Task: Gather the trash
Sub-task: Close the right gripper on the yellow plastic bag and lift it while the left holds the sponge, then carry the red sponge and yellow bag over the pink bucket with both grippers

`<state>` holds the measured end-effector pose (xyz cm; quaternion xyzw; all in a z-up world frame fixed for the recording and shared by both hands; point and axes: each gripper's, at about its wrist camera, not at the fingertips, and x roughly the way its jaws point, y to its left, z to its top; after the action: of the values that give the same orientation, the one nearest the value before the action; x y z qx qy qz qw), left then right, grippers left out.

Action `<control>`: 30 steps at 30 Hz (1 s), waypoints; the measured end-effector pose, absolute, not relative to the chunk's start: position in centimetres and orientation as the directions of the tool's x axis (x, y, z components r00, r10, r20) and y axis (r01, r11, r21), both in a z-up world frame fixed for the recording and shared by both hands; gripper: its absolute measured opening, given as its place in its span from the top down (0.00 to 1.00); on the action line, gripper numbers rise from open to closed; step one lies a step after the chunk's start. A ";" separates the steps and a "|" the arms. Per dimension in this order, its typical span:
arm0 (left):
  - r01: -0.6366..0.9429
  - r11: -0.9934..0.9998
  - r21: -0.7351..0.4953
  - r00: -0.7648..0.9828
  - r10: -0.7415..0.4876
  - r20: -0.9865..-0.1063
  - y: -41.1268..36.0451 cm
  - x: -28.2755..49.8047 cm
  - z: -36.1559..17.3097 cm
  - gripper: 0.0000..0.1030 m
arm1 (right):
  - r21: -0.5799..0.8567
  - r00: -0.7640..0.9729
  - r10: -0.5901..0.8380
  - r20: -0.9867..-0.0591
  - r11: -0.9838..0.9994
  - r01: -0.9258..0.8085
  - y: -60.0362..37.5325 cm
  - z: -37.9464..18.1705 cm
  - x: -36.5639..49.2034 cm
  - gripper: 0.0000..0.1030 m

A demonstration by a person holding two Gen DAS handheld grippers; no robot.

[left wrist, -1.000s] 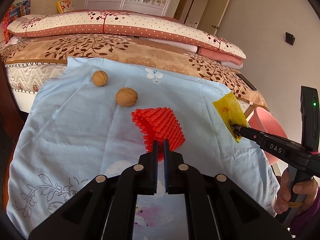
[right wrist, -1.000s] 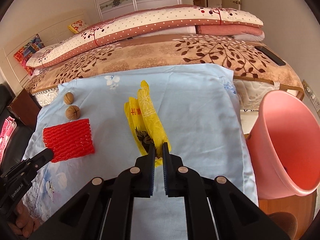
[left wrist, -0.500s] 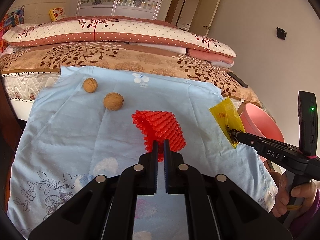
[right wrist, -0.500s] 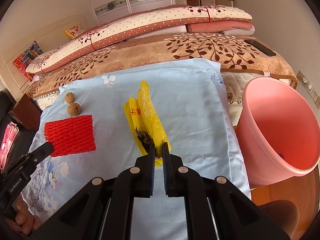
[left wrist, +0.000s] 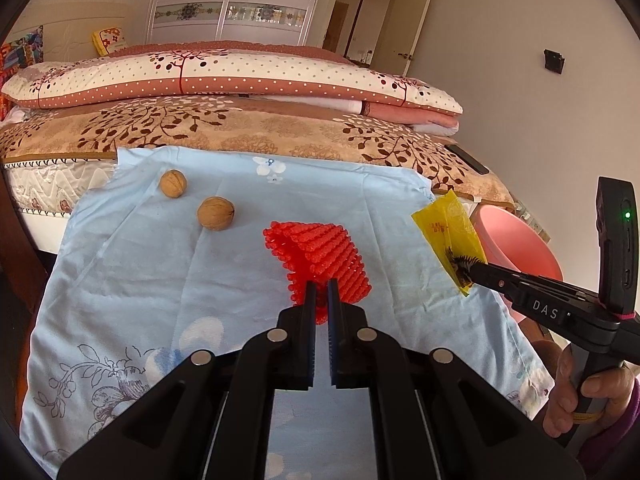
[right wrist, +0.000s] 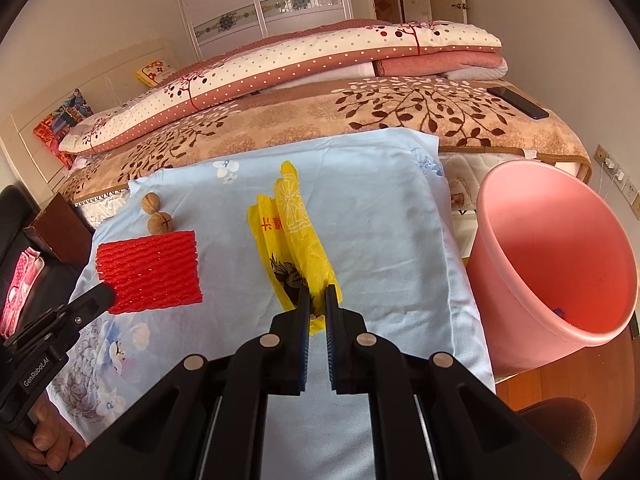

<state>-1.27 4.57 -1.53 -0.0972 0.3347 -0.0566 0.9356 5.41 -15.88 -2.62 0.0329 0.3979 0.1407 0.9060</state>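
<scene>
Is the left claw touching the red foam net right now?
Touching. The left wrist view shows the left claw shut on the red foam net's near edge.

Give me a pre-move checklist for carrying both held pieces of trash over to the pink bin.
1. Right gripper shut on the yellow bag: ok.
2. Left gripper shut on the red foam net: ok.
3. Both pieces lifted off the blue cloth: ok in the left wrist view.
4. Pink bin open and beside the cloth's right edge: ok.
5. Walnuts away from both grippers: ok.
6. Path from the net across to the bin free of the right gripper: cannot tell.
</scene>
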 end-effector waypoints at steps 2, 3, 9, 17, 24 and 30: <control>0.050 0.975 -0.215 0.772 -0.174 -0.611 4.2 -1.3 -1.3 0.96 | 0.172 0.650 0.279 -0.707 0.959 -0.225 -16.2 -2.4 5.2 0.94; 0.055 0.976 -0.212 0.773 -0.176 -0.609 4.0 -1.3 -1.1 0.96 | 0.173 0.652 0.278 -0.705 0.959 -0.223 -16.3 -2.4 5.1 0.94; 0.082 0.977 -0.197 0.781 -0.186 -0.597 2.9 -1.0 -0.3 0.96 | 0.183 0.668 0.275 -0.692 0.961 -0.207 -17.3 -1.9 4.8 0.93; 0.123 0.976 -0.180 0.790 -0.206 -0.577 0.8 -0.3 0.7 0.96 | 0.181 0.691 0.254 -0.677 0.967 -0.178 -18.8 -1.4 4.4 0.93; 0.162 0.973 -0.163 0.788 -0.228 -0.571 -1.3 0.8 1.1 0.96 | 0.193 0.713 0.228 -0.663 0.972 -0.131 -21.1 -1.0 4.5 0.93; 0.196 0.968 -0.157 0.789 -0.251 -0.561 -3.3 1.9 1.5 0.96 | 0.200 0.728 0.198 -0.656 0.976 -0.086 -23.2 -0.9 4.5 0.93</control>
<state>1.87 -3.35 1.53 -0.0454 0.3026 -0.1184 0.9446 4.51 -23.16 -0.88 0.0778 0.3606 0.0767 0.9263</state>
